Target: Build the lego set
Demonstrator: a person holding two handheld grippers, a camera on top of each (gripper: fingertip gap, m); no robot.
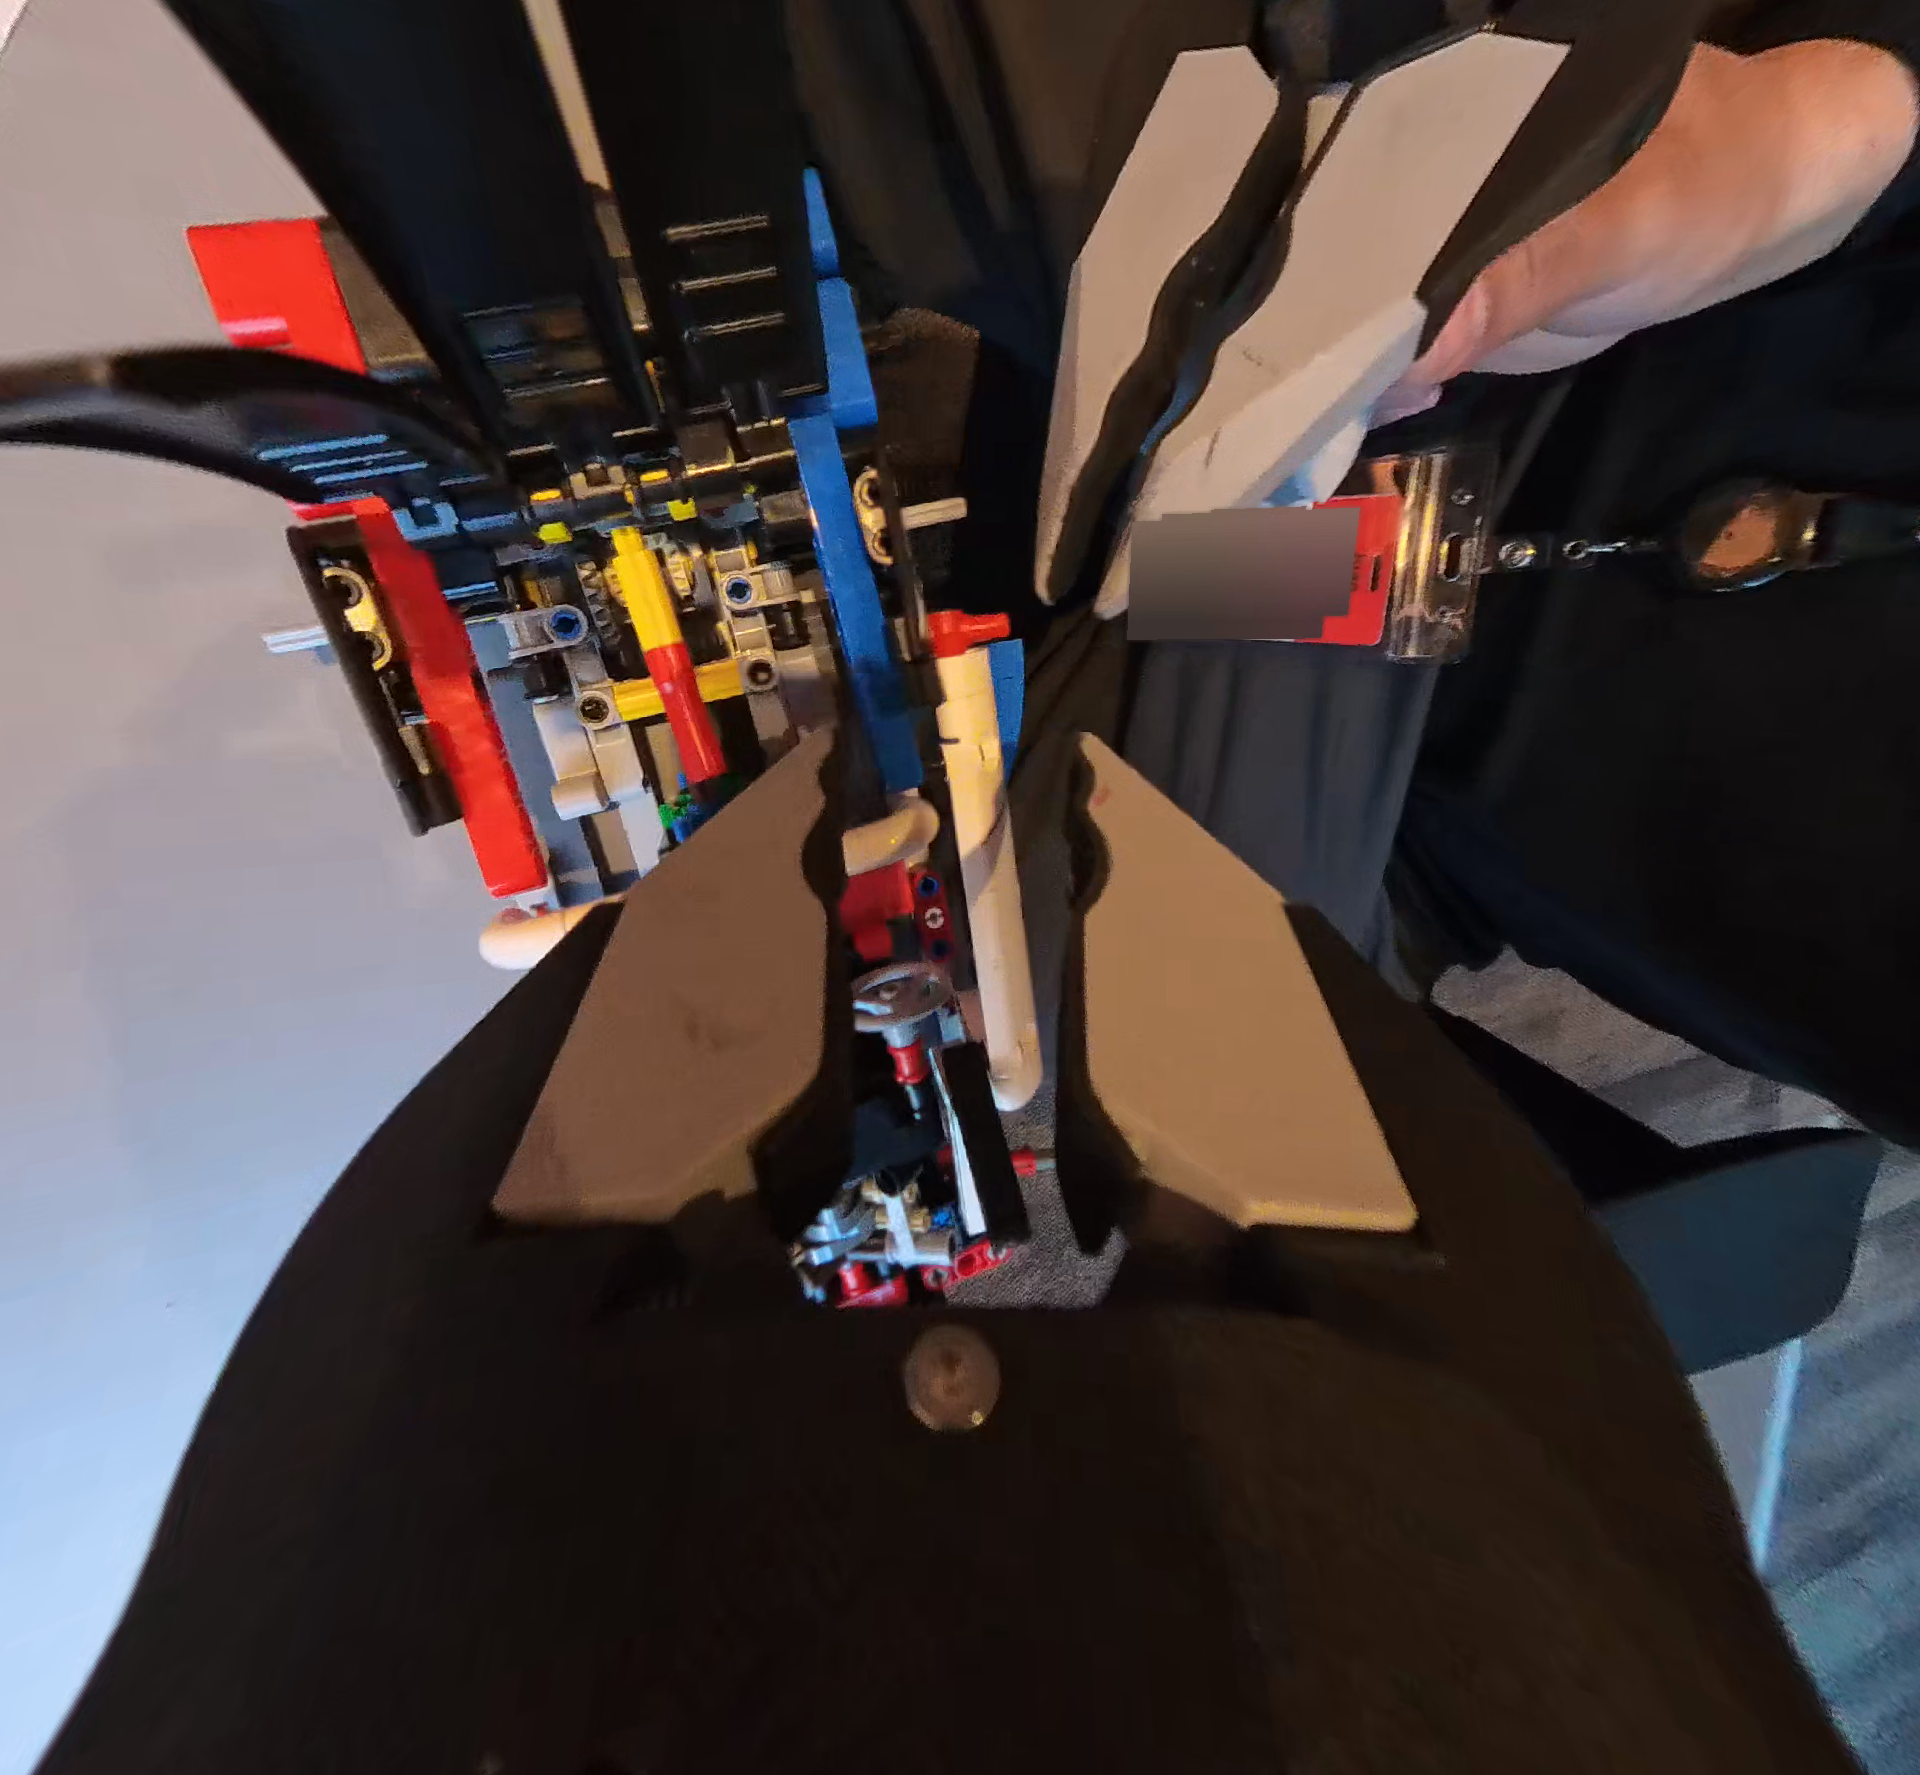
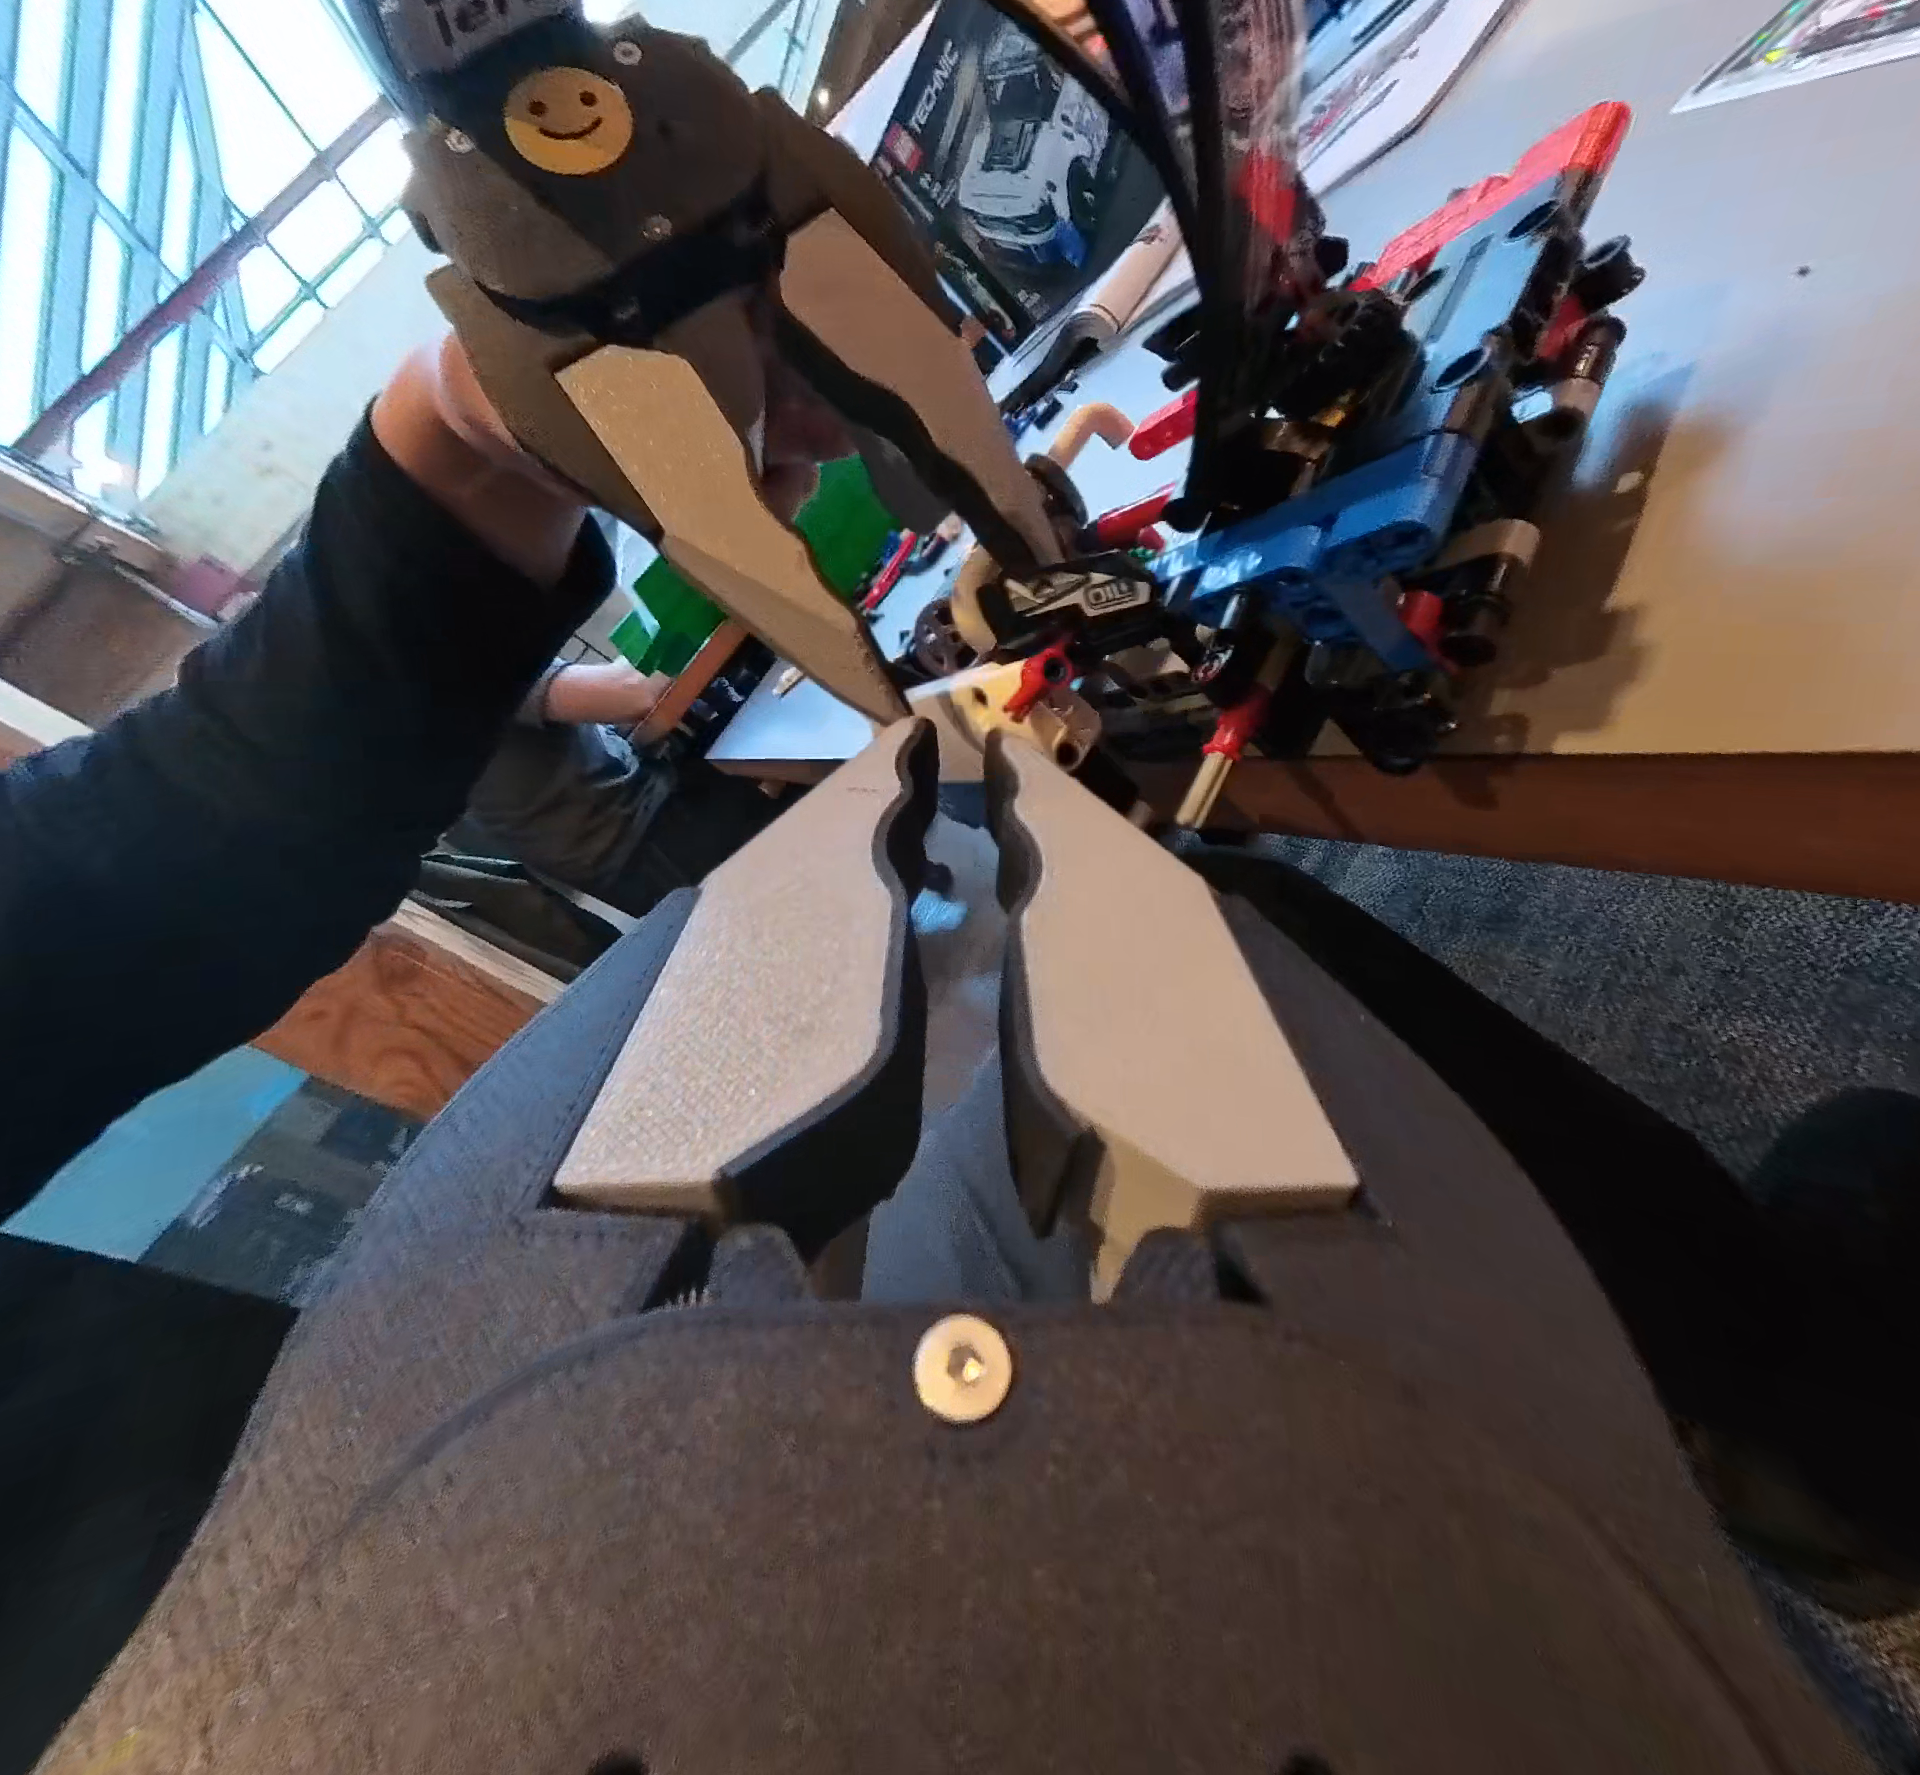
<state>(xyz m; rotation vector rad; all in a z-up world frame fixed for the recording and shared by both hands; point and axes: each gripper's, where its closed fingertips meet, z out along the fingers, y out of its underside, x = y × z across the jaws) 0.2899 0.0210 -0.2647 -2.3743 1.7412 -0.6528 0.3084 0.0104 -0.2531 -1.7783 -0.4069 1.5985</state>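
The left tool (image 1: 951, 790) is clamped on the front frame of the half-built Technic car (image 2: 1382, 499), which overhangs the counter (image 2: 1714, 582) edge at two o'clock in the right wrist view. The right tool (image 2: 958, 749) hangs just off the car's white beam (image 2: 982, 691), nearly closed, holding nothing. The step looks like steadying the chassis; next, the right tool must fetch or press a piece.
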